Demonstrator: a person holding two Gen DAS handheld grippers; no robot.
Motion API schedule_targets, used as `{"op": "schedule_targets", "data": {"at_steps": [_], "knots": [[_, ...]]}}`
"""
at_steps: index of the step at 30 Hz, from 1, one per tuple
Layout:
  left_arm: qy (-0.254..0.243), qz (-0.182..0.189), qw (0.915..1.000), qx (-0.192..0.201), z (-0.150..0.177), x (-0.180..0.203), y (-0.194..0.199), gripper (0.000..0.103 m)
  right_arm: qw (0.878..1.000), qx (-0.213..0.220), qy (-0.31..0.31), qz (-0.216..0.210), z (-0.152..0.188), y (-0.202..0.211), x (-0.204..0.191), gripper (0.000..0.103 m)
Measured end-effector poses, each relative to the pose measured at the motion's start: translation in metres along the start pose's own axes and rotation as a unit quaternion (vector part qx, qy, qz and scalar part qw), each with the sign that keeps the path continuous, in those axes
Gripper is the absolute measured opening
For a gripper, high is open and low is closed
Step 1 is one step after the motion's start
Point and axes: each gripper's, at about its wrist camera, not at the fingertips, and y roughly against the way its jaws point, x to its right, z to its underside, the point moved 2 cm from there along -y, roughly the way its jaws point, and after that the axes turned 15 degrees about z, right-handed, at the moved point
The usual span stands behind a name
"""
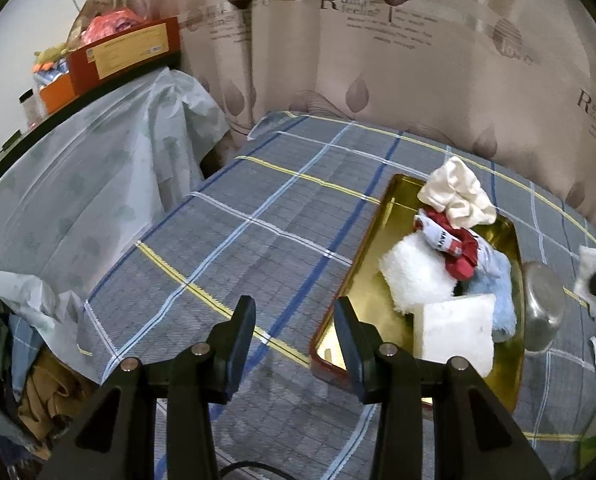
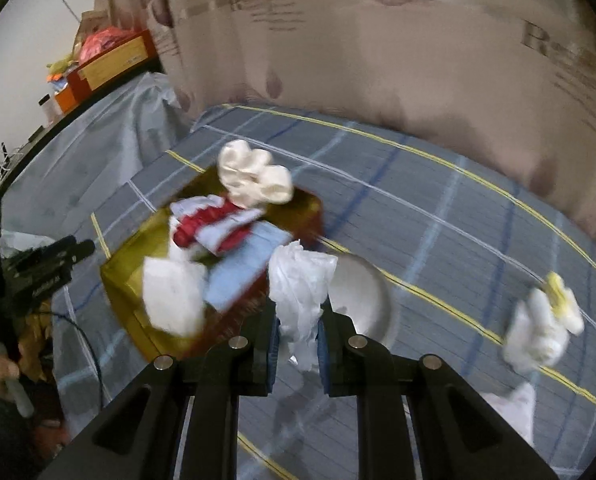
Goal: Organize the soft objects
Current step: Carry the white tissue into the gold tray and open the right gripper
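A gold tin tray point(image 1: 367, 240) lies on the plaid bed cover and holds a cream cloth point(image 1: 459, 194), a red and white sock point(image 1: 455, 246), a white fluffy towel point(image 1: 415, 274), a white sponge block point(image 1: 455, 334) and a light blue cloth point(image 1: 499, 296). My left gripper point(image 1: 294, 320) is open and empty, just left of the tray's near corner. My right gripper point(image 2: 296, 320) is shut on a crumpled white plastic bag point(image 2: 299, 280), held above the bed beside the tray point(image 2: 122, 276). The right view is blurred.
A steel bowl point(image 1: 543, 306) stands upside down right of the tray, also in the right view point(image 2: 363, 296). A white and yellow soft item point(image 2: 545, 324) lies on the bed to the right. A covered table with boxes point(image 1: 126, 48) stands left. Curtain behind.
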Motion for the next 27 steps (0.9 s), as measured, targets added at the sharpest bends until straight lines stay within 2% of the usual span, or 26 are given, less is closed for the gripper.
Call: {"op": "schedule_targets", "data": {"at_steps": [3,7,18,27], "knots": [[0.004,-0.016,0.9999,0.007,-0.002,-0.005,0.002,0.041,1.000,0.002,0.005,-0.006,-0.013,-0.013,-0.020,0.015],[0.010,-0.019,0.9997,0.010,-0.003,-0.011,0.004,0.042,1.000,0.004,0.022,0.016,-0.027,-0.033,-0.044,0.015],[0.016,-0.021,0.9996,0.011,-0.004,-0.014,0.003,0.042,0.997,-0.024,0.018,0.076,-0.050,-0.089,-0.059,0.015],[0.017,-0.014,0.9997,0.007,-0.005,-0.014,0.002,0.042,0.997,-0.020,0.034,0.061,-0.049,-0.096,-0.080,0.020]]}}
